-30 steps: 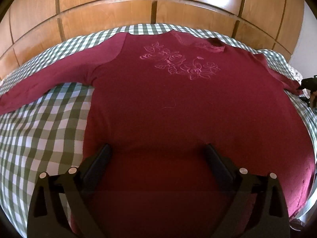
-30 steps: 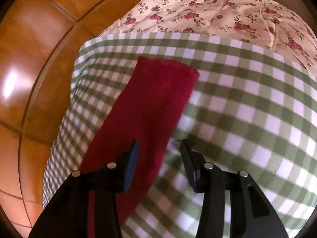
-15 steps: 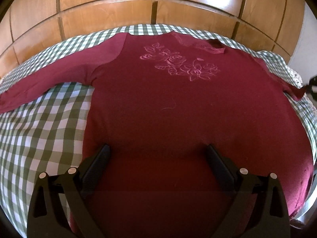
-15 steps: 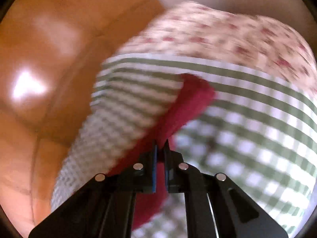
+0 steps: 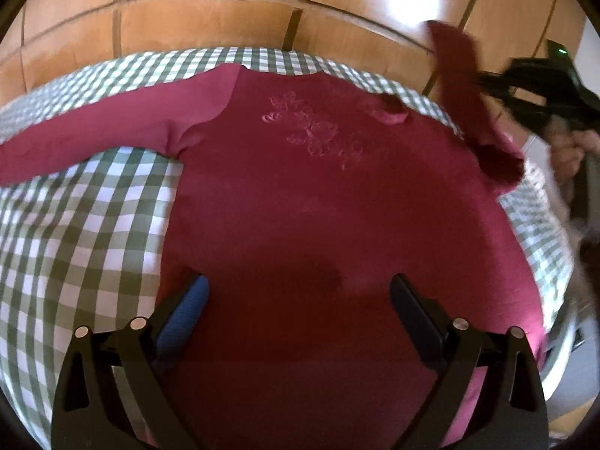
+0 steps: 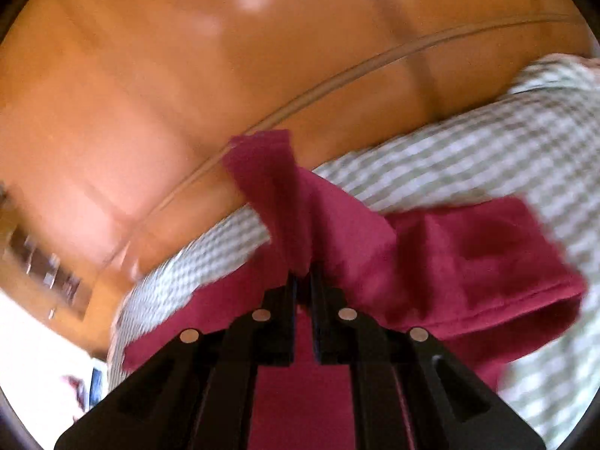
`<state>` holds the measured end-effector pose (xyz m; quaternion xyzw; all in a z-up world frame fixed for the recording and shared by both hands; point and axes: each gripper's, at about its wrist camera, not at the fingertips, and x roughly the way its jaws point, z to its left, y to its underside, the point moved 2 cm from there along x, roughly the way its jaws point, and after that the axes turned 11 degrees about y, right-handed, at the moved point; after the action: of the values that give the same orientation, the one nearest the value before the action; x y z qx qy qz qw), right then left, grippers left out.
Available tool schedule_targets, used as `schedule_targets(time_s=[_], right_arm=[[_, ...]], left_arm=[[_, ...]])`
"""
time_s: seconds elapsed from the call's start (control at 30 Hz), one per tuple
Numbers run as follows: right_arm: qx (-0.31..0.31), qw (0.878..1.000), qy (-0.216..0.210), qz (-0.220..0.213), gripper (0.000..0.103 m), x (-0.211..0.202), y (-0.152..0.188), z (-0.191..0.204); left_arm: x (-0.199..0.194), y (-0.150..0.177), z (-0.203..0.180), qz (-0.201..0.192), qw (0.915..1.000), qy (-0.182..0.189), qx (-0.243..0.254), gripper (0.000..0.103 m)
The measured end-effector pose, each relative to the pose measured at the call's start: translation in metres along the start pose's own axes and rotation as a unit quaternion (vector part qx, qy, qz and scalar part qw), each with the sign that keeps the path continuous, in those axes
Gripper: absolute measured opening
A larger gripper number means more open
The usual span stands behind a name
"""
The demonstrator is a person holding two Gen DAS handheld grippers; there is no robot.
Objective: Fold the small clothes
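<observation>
Fingers: the right gripper (image 6: 303,281) is clamped on the sleeve (image 6: 300,217); the jaws closed within the last second. The left gripper (image 5: 298,300) hangs with its jaws wide apart over the hem, holding nothing. The shirt (image 5: 318,202) lies flat, face up, on the checked cloth (image 5: 75,225). A second ago this sleeve lay flat; it is now raised off the cloth toward the body. Judgement: first sleeve fold begun. Beyond stands a wood panel (image 5: 210,22).
</observation>
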<state>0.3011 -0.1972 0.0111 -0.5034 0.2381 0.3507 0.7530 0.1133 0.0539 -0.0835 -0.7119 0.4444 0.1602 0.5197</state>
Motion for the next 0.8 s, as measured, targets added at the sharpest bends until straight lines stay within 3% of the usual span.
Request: schedule_targets(time_s=[0.07,0.13,0.17,0.27,0.57,0.8], right_arm=[[-0.016,1.0,-0.019,0.009,0.014,0.011,0.01,0.027],[-0.018,0.999,-0.039,0.001,0.06,0.009,0.017,0.039],[-0.016,0.999,-0.042,-0.01,0.064,0.004,0.021,0.04],[0.003,0.999,-0.05,-0.002,0.067,-0.007,0.034,0.023],[0.091,0.995,-0.024,0.019,0.08,-0.048,0.099,-0.084],[0.158,0.987,-0.022,0.008,0.087,-0.04,0.092,-0.126]], left_arm=[[-0.006,-0.004,0.003,0.0,0.9998,0.017,-0.013,0.084],[-0.009,-0.009,0.007,-0.001,0.9989,0.036,-0.03,0.073],[-0.011,-0.012,0.009,-0.002,0.9982,0.045,-0.039,0.07],[-0.012,-0.025,0.016,-0.009,0.9951,0.072,-0.067,0.06],[0.017,-0.084,0.018,-0.023,0.9904,0.097,-0.095,0.06],[0.066,-0.125,0.012,-0.002,0.99,0.096,-0.103,0.06]])
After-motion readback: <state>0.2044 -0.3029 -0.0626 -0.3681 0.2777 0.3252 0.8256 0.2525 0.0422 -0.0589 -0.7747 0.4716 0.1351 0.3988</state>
